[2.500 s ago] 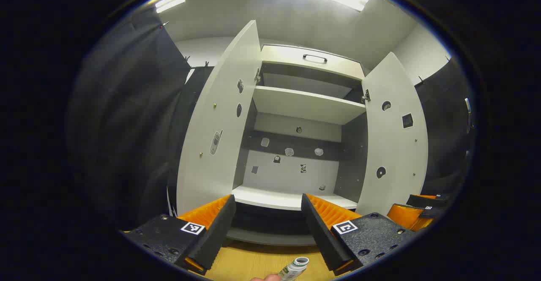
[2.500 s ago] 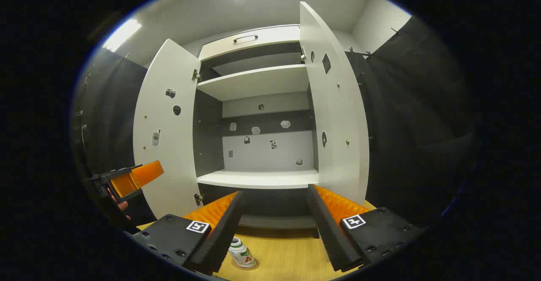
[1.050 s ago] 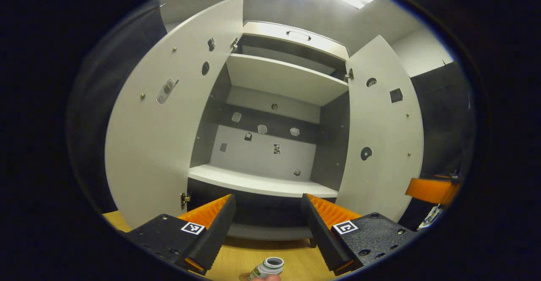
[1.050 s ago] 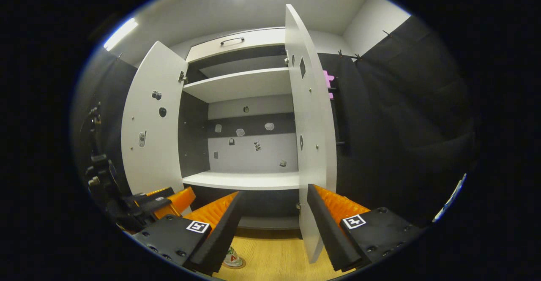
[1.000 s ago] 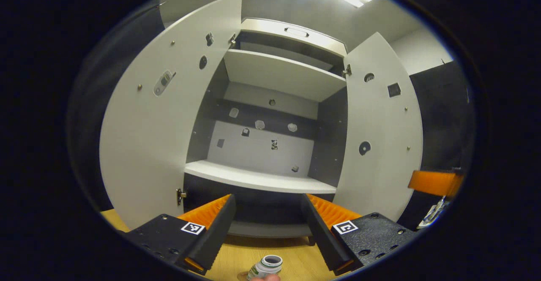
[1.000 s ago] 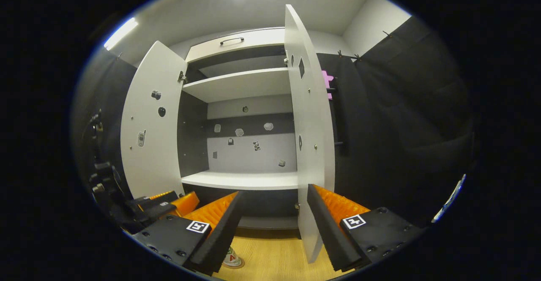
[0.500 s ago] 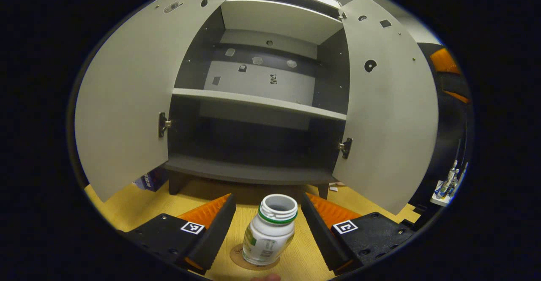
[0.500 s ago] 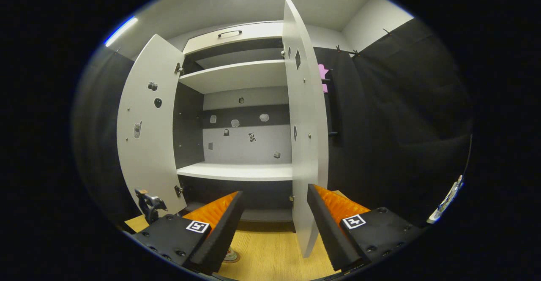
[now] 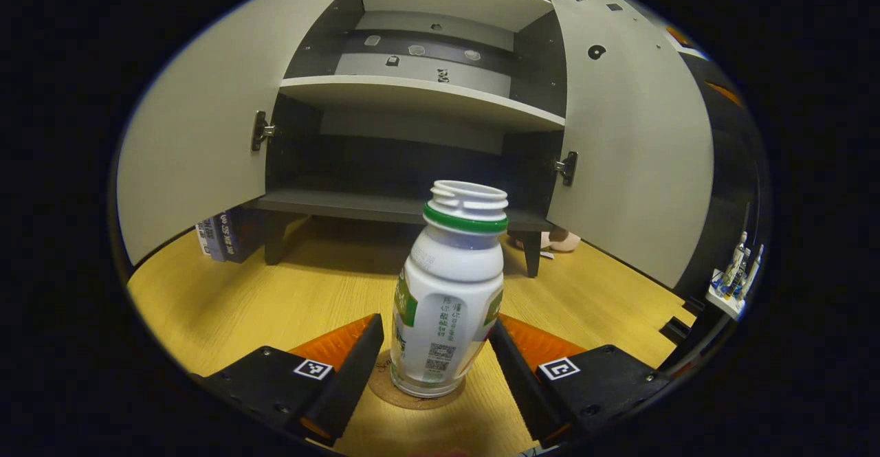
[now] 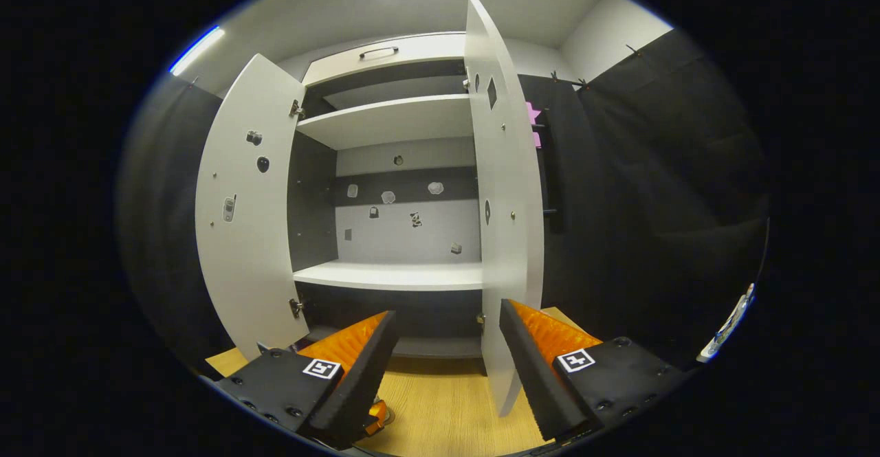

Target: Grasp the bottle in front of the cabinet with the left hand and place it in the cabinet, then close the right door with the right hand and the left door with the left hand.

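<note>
A white bottle (image 9: 448, 292) with a green neck ring and no cap stands upright on a round coaster on the wooden floor (image 9: 275, 285), in front of the cabinet. My left gripper (image 9: 435, 324) is open and low, its fingers flanking the bottle's base without squeezing it. Both cabinet doors stand open: the left door (image 9: 192, 134) and the right door (image 9: 632, 141). The dark bottom shelf (image 9: 357, 201) lies just behind the bottle. In the right gripper view, my right gripper (image 10: 447, 313) is open and holds nothing, facing the near edge of the right door (image 10: 505, 203).
Some boxes (image 9: 221, 236) sit under the left door beside a cabinet leg. A pale object (image 9: 558, 239) lies on the floor behind the right front leg. Small bottles (image 9: 739, 271) stand at the far right. A pale middle shelf (image 10: 392, 275) spans the cabinet.
My left gripper has tipped down and dropped to the floor, so the bottle now stands between its fingers. The right gripper has barely shifted.
</note>
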A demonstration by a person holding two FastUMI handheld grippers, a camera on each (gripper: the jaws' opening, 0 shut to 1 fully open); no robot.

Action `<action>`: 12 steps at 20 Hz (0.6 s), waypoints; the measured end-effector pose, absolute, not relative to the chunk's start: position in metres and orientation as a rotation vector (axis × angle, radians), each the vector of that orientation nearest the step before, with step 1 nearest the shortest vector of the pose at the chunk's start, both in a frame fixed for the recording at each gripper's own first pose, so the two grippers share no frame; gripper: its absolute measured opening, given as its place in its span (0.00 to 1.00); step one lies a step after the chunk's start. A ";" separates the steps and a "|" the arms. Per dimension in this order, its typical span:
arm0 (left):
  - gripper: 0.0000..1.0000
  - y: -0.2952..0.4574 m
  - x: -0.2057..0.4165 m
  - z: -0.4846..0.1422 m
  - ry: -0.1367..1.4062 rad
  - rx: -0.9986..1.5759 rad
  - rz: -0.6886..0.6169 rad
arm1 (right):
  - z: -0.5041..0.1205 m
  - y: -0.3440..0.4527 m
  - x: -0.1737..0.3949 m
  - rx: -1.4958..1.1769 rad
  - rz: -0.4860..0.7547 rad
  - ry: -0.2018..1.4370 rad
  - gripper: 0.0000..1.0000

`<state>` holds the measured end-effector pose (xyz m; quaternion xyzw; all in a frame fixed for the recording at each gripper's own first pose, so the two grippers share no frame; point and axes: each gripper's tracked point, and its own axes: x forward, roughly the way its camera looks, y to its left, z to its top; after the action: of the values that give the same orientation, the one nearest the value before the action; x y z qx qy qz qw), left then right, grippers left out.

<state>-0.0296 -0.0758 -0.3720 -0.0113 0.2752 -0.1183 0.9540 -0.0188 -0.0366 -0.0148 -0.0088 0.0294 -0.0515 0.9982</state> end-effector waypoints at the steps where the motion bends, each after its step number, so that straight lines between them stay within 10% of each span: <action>1: 0.90 -0.076 -0.031 -0.371 0.561 -0.034 -0.251 | -0.015 -0.035 -0.018 -0.014 -0.100 0.060 0.98; 12: 0.77 -0.068 -0.009 -0.194 0.466 -0.121 -0.266 | -0.023 -0.029 -0.012 0.003 -0.076 0.072 0.98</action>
<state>-0.0091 -0.0678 -0.1942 -0.0599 0.2301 -0.1312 0.9624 -0.0118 -0.0288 -0.0232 0.0013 0.0359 -0.0379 0.9986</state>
